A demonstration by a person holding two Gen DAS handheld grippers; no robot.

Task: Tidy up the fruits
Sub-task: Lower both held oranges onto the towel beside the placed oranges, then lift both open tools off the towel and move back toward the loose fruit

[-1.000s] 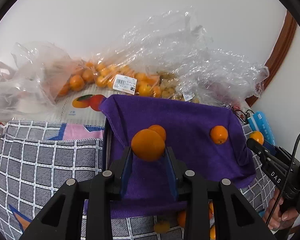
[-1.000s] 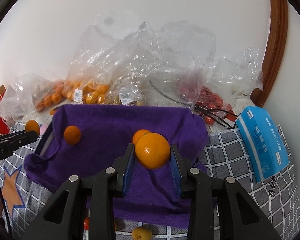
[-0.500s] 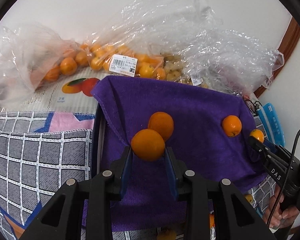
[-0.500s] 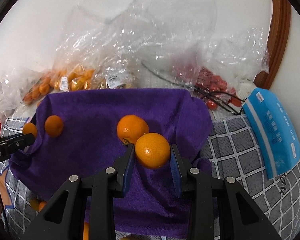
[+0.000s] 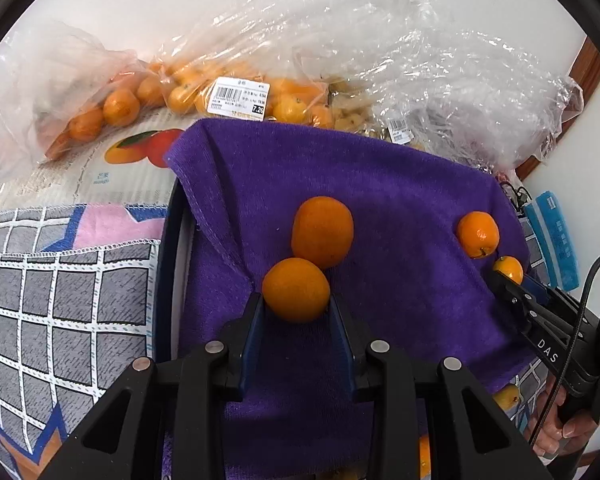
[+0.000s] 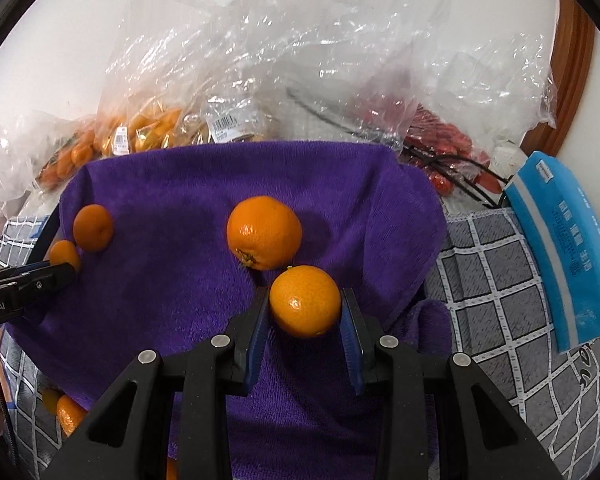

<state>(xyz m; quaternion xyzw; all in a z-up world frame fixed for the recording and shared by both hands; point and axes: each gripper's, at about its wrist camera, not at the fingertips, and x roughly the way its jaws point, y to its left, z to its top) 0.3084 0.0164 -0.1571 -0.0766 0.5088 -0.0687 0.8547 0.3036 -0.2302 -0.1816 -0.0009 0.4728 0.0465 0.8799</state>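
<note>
Left gripper clamped on an orange, hovering low over the purple towel. Just ahead, nearly touching: a resting orange; contact hard to judge through the fisheye. Small orange further right on the towel. Right gripper likewise closed on its own orange, with the resting one ahead and left. Drop spots likely beside that fruit; left arm nearer.
</note>
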